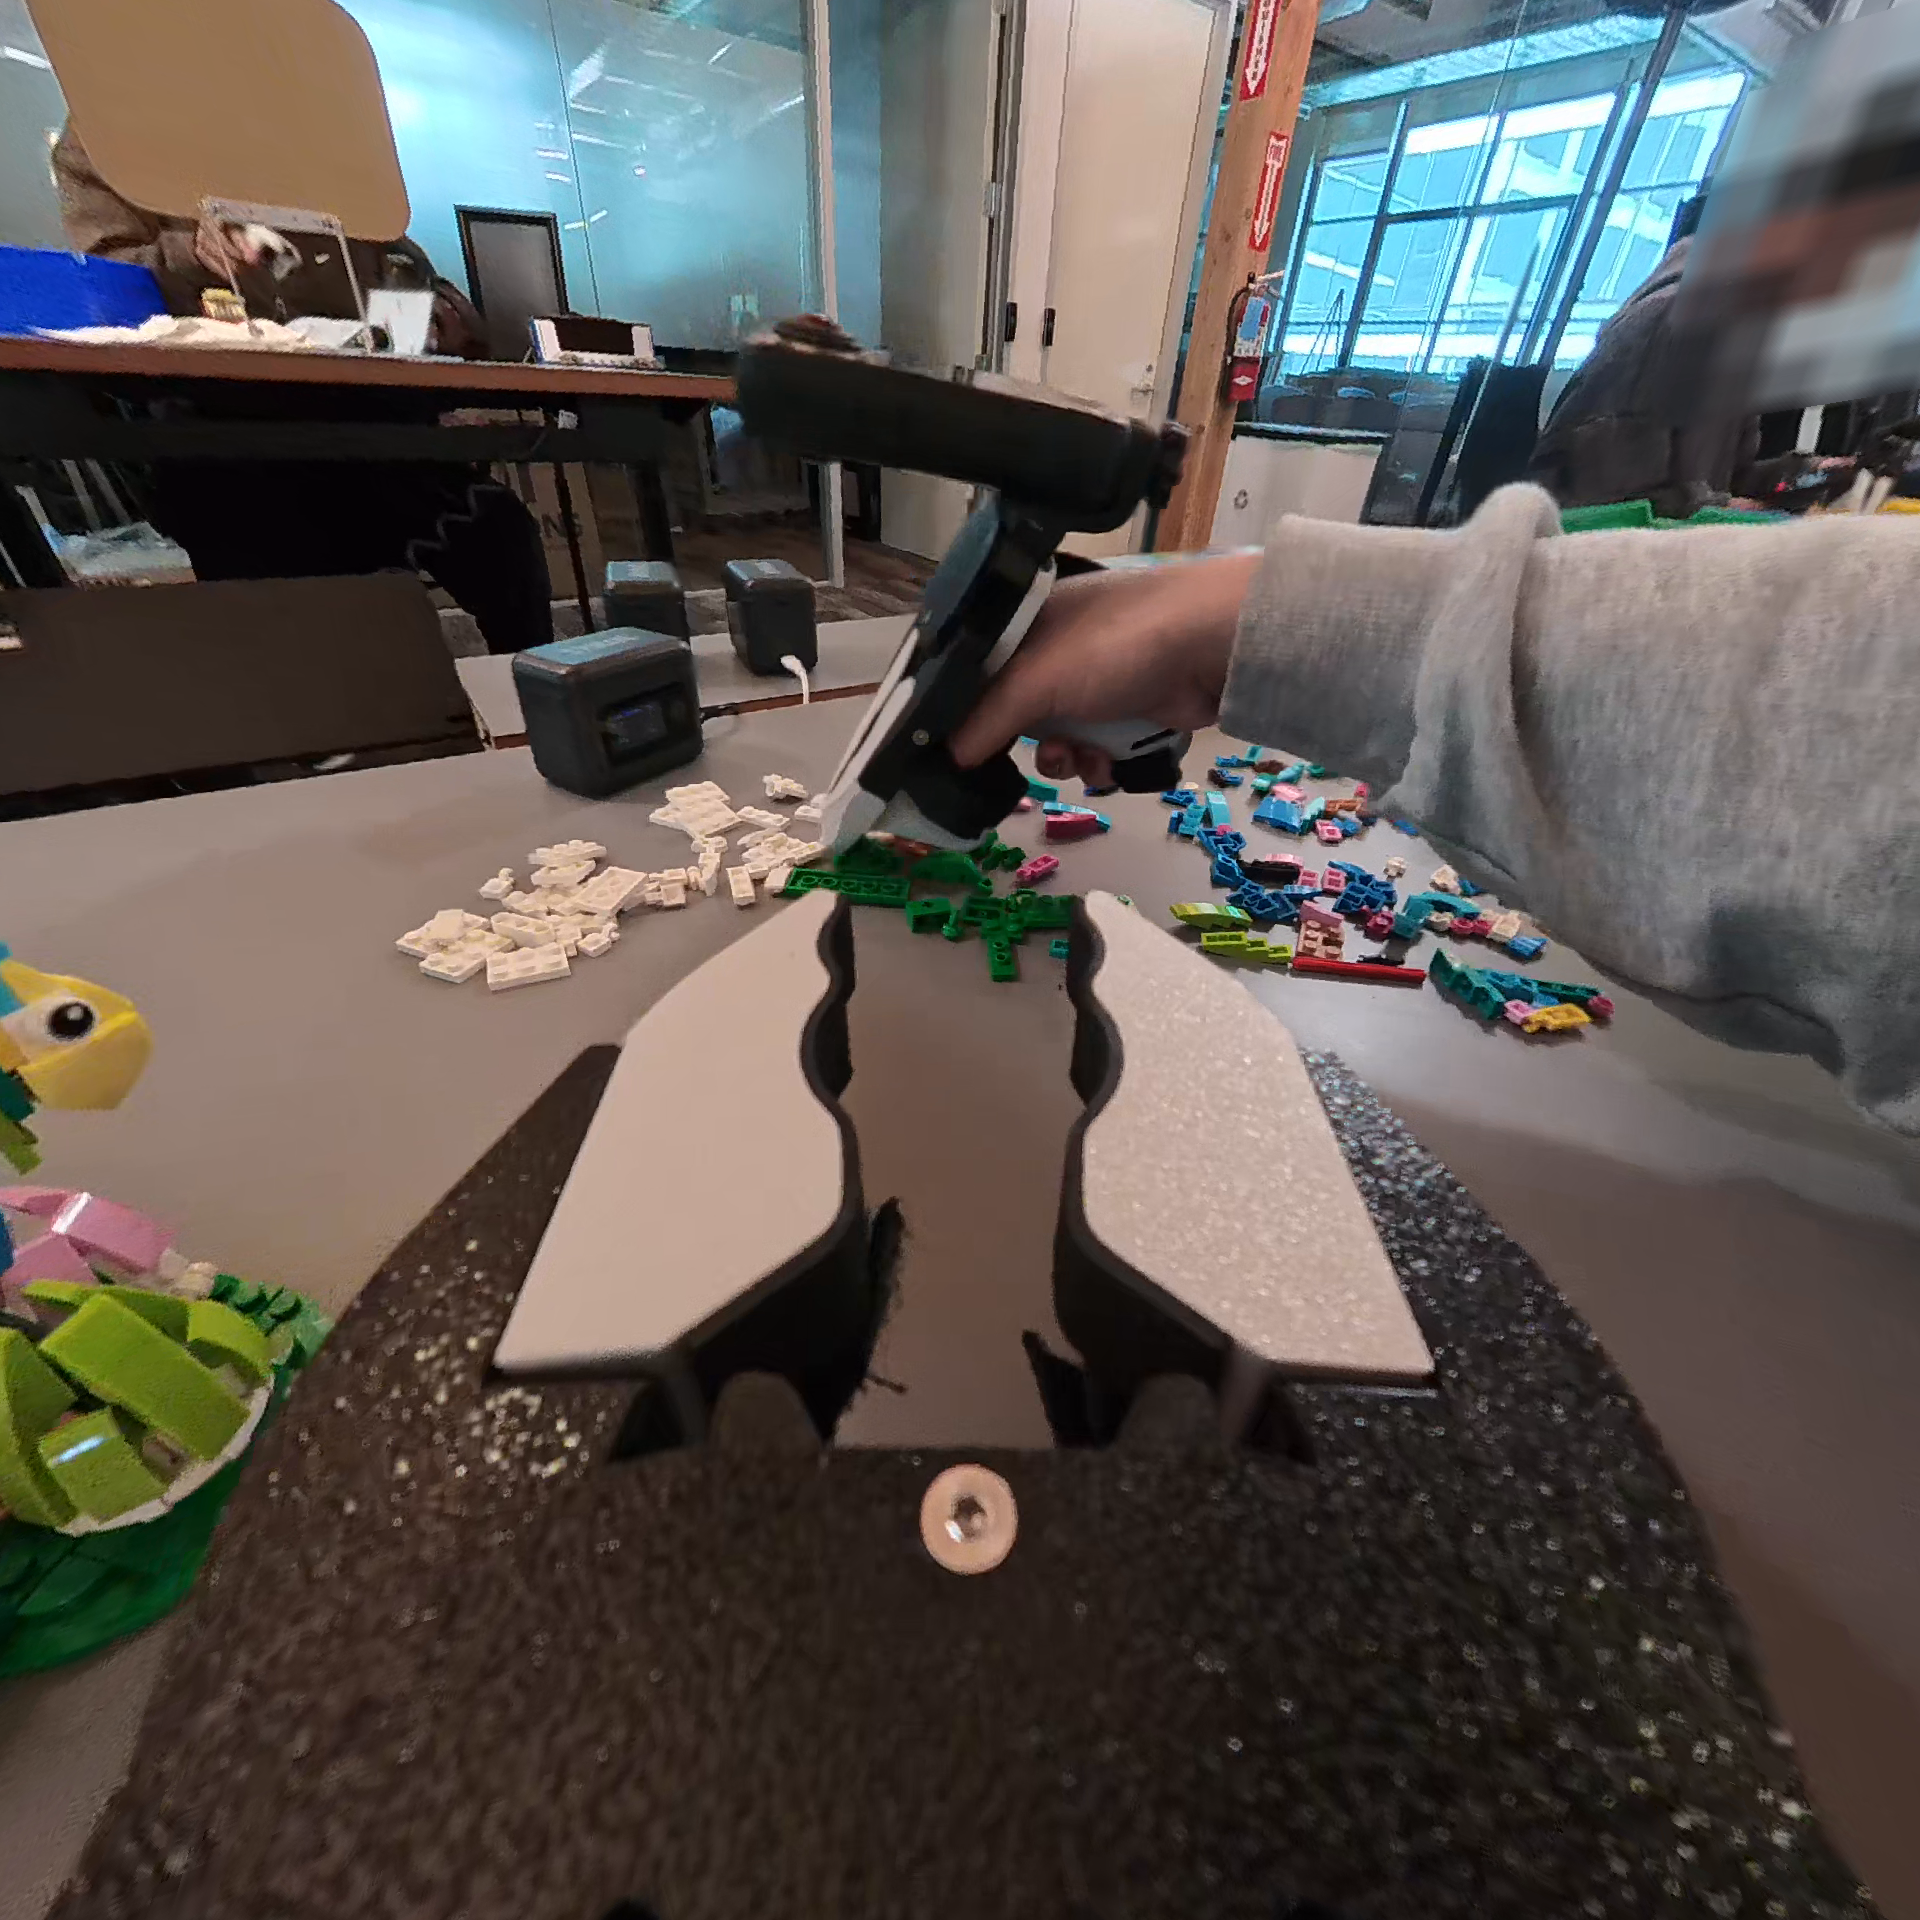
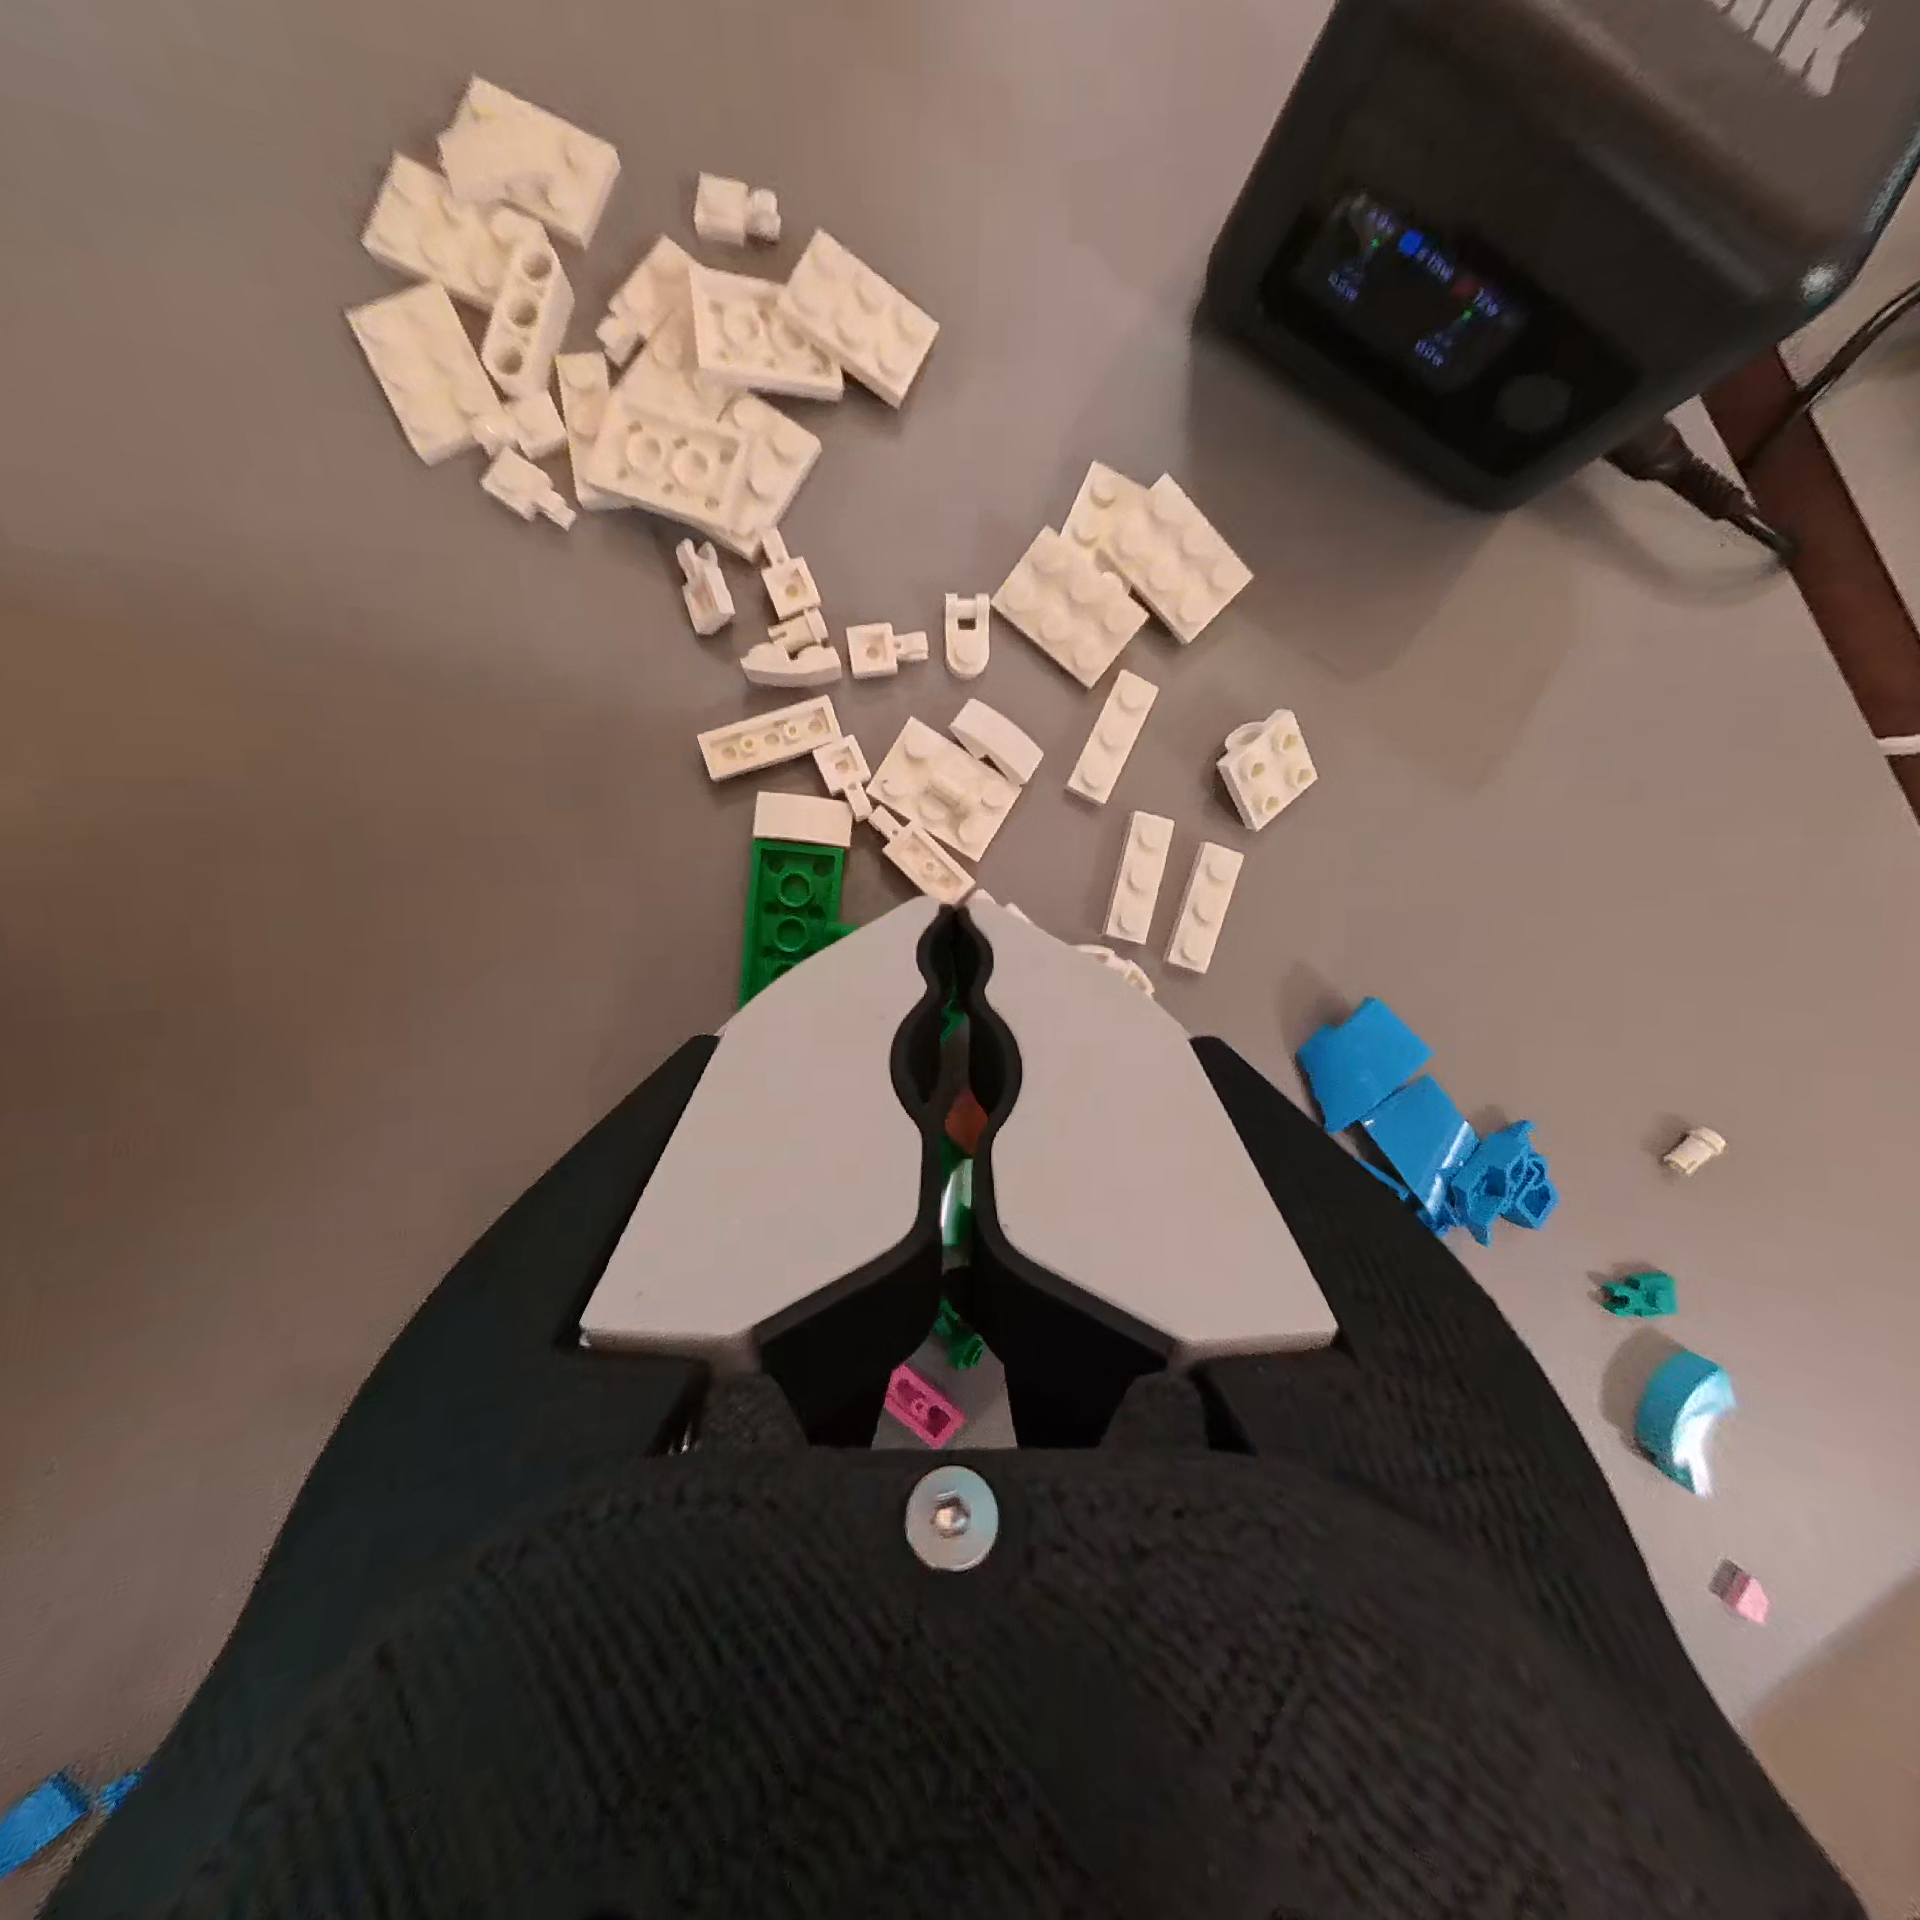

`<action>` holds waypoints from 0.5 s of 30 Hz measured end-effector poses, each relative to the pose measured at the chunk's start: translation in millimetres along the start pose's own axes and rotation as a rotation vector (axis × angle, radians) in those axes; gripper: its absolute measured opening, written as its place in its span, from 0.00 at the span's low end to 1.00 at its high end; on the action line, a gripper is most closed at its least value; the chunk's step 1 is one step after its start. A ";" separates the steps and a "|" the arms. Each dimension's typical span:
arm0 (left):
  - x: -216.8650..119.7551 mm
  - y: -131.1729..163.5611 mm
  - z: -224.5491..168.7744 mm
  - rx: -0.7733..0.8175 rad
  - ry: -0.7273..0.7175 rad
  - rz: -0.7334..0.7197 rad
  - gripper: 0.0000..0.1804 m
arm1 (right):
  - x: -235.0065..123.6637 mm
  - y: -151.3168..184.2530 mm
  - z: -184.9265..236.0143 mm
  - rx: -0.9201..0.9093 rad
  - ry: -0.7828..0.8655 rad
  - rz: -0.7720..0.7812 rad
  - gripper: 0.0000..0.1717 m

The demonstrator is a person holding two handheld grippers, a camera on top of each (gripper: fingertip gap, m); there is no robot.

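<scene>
My left gripper (image 1: 961, 904) is open with nothing between its fingers, held low over the grey table (image 1: 260, 1039). It points at a small heap of green bricks (image 1: 977, 914) just beyond its fingertips. My right gripper (image 2: 954, 914) is shut, its fingertips meeting. It points down at the table where the white bricks (image 2: 707, 343) meet a green plate (image 2: 790, 894). It also shows in the left wrist view (image 1: 844, 831), held by a hand in a grey sleeve (image 1: 1558, 727), with its tips down at the edge of the green heap beside the white bricks (image 1: 561, 914).
A spread of blue, pink and teal bricks (image 1: 1340, 883) lies to the right. A dark box with a small screen (image 1: 608, 712) stands behind the white bricks and shows in the right wrist view (image 2: 1507, 260). A built brick bird (image 1: 73, 1039) and a green leafy model (image 1: 114, 1392) stand at the left. Some 20 cm of space lies between my two pairs of fingers. The built brick bird (image 1: 73, 1039) lies some 12 cm from my left tips, 25 cm from my right tips.
</scene>
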State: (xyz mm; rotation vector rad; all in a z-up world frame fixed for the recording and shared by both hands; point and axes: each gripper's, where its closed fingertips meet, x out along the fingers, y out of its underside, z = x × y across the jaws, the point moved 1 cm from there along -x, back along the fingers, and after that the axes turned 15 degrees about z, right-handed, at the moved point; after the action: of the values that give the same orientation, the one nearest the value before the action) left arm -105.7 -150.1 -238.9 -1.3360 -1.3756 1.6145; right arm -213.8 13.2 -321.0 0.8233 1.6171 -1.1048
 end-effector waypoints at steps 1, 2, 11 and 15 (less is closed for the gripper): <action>-0.7 -0.2 3.0 -0.025 0.002 -0.003 0.22 | 0.5 2.0 0.8 0.000 -0.001 0.006 0.00; -1.3 -0.5 5.7 -0.046 0.002 -0.006 0.22 | 0.7 4.5 3.7 -0.001 -0.014 0.014 0.00; -1.1 0.6 8.9 -0.073 0.005 0.003 0.22 | -14.1 27.0 33.2 -0.136 -0.108 0.077 0.00; -1.3 0.8 11.3 -0.103 0.017 0.003 0.22 | -29.6 12.0 -23.2 0.090 -0.070 -0.012 0.11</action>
State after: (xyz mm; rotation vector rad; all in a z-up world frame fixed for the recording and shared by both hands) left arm -115.9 -155.1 -240.0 -1.4085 -1.4645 1.5497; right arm -202.2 38.9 -293.5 0.8260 1.5253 -1.2093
